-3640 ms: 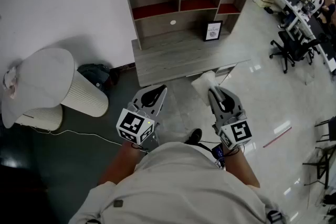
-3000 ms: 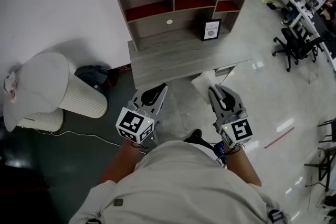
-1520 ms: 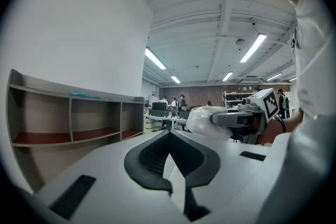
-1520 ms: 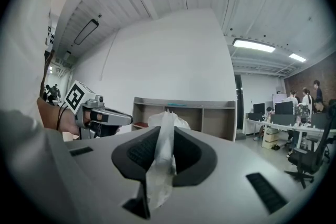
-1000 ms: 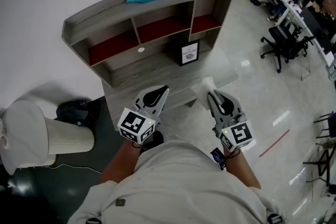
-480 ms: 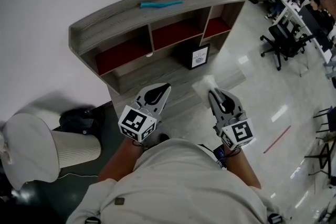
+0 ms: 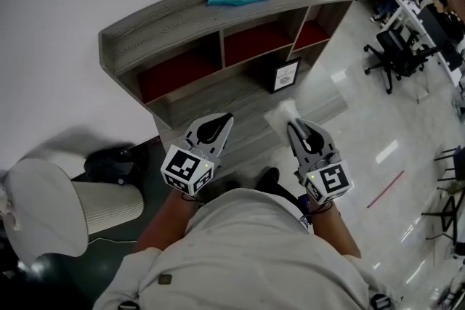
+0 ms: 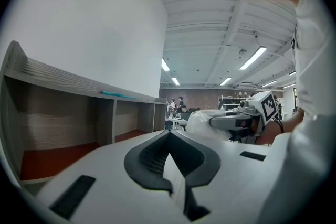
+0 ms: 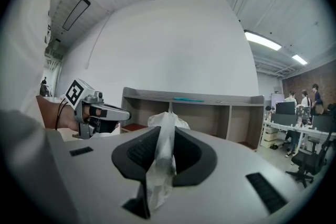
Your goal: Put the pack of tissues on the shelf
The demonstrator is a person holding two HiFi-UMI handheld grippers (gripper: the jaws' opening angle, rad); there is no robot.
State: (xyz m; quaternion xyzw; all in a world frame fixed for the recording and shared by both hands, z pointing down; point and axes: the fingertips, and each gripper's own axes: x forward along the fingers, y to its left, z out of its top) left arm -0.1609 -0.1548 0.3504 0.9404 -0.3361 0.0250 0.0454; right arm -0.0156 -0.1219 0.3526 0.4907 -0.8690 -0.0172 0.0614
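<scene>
The pack of tissues (image 7: 281,112) is a crinkled clear-wrapped white bundle, pinched in my right gripper (image 7: 290,125), which is shut on it. In the right gripper view the pack (image 9: 167,119) sticks up between the jaws. My left gripper (image 7: 226,117) is beside it on the left, shut with nothing in it. Both are held level over the front of the grey desk (image 7: 231,104). Beyond them stands the grey shelf unit (image 7: 182,22) with three red-floored compartments. The left gripper view shows the shelf (image 8: 79,86) on its left and the pack (image 8: 202,122) on its right.
A teal object (image 7: 237,1) lies on the shelf's top board. A small framed picture (image 7: 285,75) stands on the desk under the middle compartment. A white ribbed bin (image 7: 109,201) and a dark bag (image 7: 109,162) are on the floor at left, office chairs (image 7: 392,51) at right.
The shelf and desk have drawn closer and now lie under the gripper tips. Both grippers kept their spacing, and the tissue pack stayed in the right one.
</scene>
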